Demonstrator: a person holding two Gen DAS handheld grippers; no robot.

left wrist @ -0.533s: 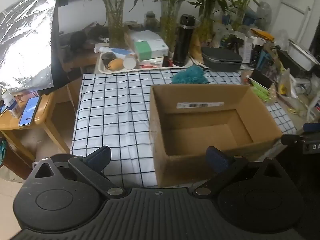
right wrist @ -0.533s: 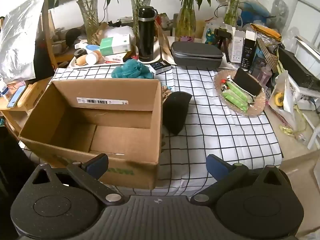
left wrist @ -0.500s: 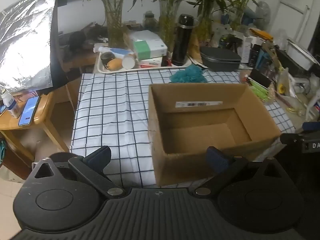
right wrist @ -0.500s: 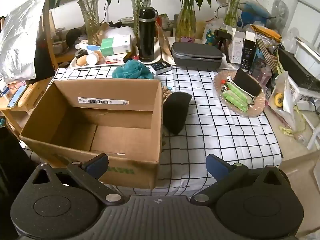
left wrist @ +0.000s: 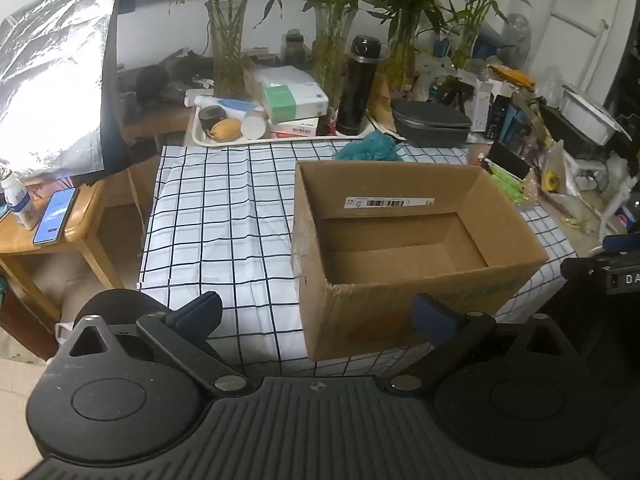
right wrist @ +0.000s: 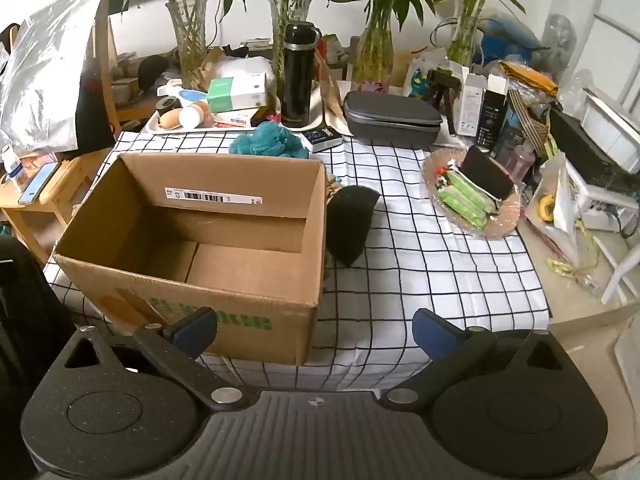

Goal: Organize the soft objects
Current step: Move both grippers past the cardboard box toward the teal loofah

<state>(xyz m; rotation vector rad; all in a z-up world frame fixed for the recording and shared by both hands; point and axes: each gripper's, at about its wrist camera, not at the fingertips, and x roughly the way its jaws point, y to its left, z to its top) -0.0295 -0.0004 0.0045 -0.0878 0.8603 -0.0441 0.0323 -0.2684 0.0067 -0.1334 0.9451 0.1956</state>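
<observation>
Right tool (right wrist: 314, 330) gapes; black soft object (right wrist: 350, 226) lies well ahead.

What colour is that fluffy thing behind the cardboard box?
Teal blue-green; the fluffy bundle shows best in the right wrist view.

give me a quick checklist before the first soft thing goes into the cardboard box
1. Cardboard box open at the top and nothing in it: ok.
2. Right gripper jaws wide, nothing between them: ok.
3. Left gripper jaws wide, nothing between them: ok.
4. Black soft object within free approach, lying right beside the box wall: ok, though tight on that side.
5. Teal puff behind the box, clear of the black flask: ok.
6. Anything hidden between the black object and the box: cannot tell.
</observation>
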